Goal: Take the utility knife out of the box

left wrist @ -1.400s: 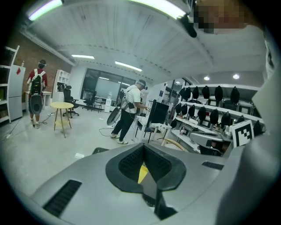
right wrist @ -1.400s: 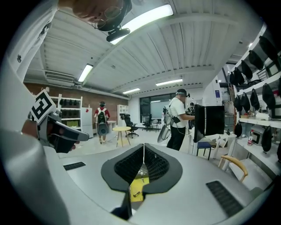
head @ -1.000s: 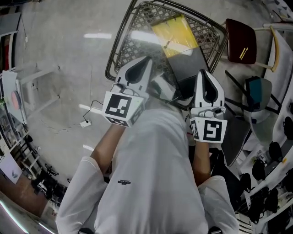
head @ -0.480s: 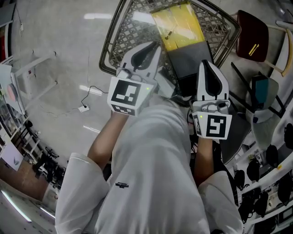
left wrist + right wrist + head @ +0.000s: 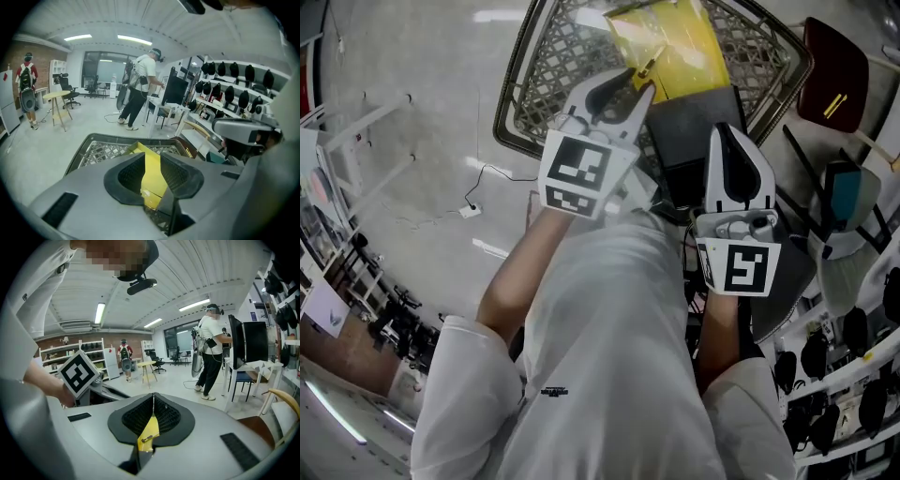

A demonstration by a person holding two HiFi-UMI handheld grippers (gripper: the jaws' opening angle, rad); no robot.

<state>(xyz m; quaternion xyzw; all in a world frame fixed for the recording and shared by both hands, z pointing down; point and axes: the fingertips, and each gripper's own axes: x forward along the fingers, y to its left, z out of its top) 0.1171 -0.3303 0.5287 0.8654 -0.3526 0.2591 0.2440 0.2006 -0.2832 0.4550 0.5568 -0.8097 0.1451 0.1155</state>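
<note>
A dark wire-mesh basket (image 5: 514,101) (image 5: 80,151) stands on the floor ahead of me. In it lie a yellow flat pack (image 5: 675,52) (image 5: 152,176) and a dark grey slab (image 5: 694,131). A small slim object (image 5: 645,67) (image 5: 147,438) rests on the yellow pack; I cannot tell whether it is the utility knife. My left gripper (image 5: 633,82) (image 5: 152,157) hangs over the basket's near part, its jaws opening, nothing between them. My right gripper (image 5: 722,129) (image 5: 153,397) is shut and empty above the grey slab.
A dark red chair seat (image 5: 834,89) is right of the basket, with black gear on shelves (image 5: 234,93) beyond. A white frame (image 5: 366,122) and a cable with a plug (image 5: 469,211) lie on the floor at left. A person (image 5: 143,89) stands farther off.
Both grippers have come down and forward over the basket. The left gripper's jaws, shut before, now stand apart. The right jaws stay shut.
</note>
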